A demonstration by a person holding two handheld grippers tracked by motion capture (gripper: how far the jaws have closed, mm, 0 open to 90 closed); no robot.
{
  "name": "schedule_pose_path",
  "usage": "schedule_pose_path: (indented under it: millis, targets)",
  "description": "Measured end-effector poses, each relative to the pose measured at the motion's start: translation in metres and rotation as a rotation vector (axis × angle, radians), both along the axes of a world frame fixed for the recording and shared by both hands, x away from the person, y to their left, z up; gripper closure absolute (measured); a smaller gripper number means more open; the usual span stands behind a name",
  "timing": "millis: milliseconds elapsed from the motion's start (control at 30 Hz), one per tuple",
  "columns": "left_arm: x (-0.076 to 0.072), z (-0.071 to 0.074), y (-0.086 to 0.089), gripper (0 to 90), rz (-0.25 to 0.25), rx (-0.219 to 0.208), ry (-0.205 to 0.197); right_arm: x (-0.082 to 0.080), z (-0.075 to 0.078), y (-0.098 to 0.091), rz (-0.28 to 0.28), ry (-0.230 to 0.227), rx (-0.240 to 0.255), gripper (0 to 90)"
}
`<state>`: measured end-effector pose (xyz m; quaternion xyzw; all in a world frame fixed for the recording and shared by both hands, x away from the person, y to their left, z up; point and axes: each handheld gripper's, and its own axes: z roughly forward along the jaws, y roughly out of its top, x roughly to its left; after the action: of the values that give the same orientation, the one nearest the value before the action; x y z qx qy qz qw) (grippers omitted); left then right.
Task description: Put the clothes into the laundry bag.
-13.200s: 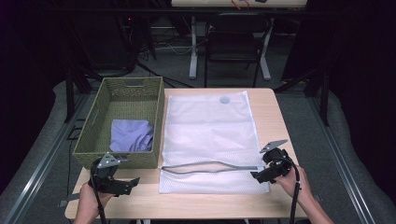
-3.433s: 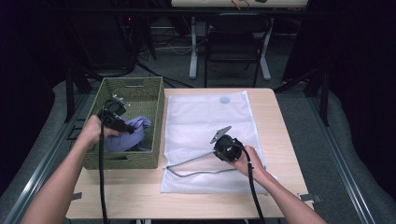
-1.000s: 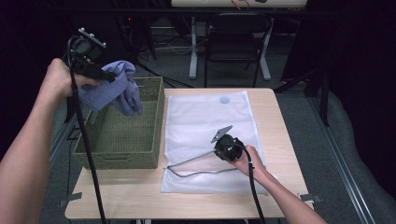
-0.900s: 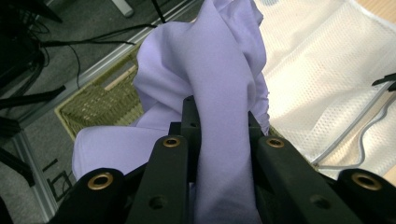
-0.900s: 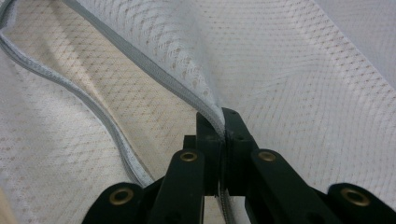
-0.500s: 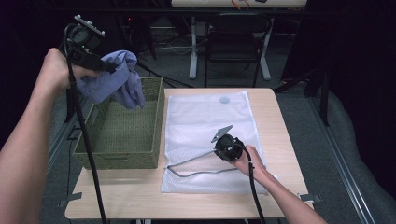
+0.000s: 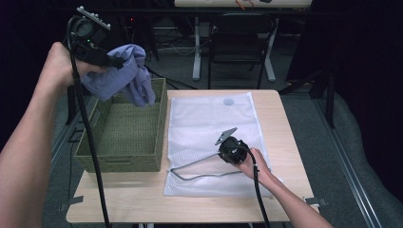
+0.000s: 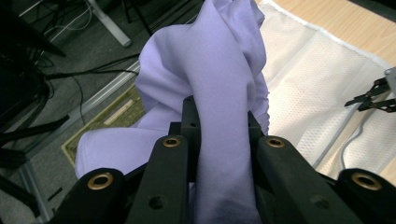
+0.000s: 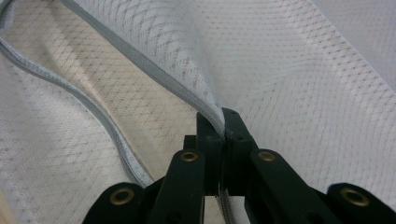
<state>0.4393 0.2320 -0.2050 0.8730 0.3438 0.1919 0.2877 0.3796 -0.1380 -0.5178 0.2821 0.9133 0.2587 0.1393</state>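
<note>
High view: left hand-held gripper (image 7: 114, 61) raised at upper left of the frame, pinching a lilac cloth (image 7: 124, 78) hanging above the far end of a green basket (image 7: 124, 137). Left gripper view: cloth (image 8: 210, 74) bunched between the jaws, draped up and over them. At lower centre, right hand-held gripper (image 7: 222, 142) low on a white mesh bag (image 7: 214, 118) on the surface (image 7: 280, 118), pressed together on the bag's zipper edge (image 9: 154, 65), lifting it off the lower layer.
</note>
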Motion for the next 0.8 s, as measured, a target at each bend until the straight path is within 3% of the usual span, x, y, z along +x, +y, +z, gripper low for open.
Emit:
schedule_pose_path:
  millis: [167,200,433,500,800]
  targets:
    - [-0.001,0.006,-0.008,79.8,-0.022,-0.005,-0.011,0.0,0.0,0.0,0.001,-0.001,0.0,87.4]
    - [-0.002,0.007,-0.009,79.8,-0.023,-0.01,-0.016,0.001,0.002,-0.001,0.015,0.007,-0.034,87.4]
    - [-0.004,0.013,-0.025,79.8,-0.073,-0.009,-0.026,0.0,0.0,0.0,-0.002,0.001,-0.001,87.4]
    - [-0.004,0.014,-0.029,79.8,-0.087,-0.011,-0.025,0.001,0.003,-0.001,0.012,-0.001,-0.043,87.4]
    - [-0.008,0.013,-0.049,79.8,-0.147,-0.02,-0.028,0.001,0.002,-0.002,0.008,0.001,-0.031,87.5]
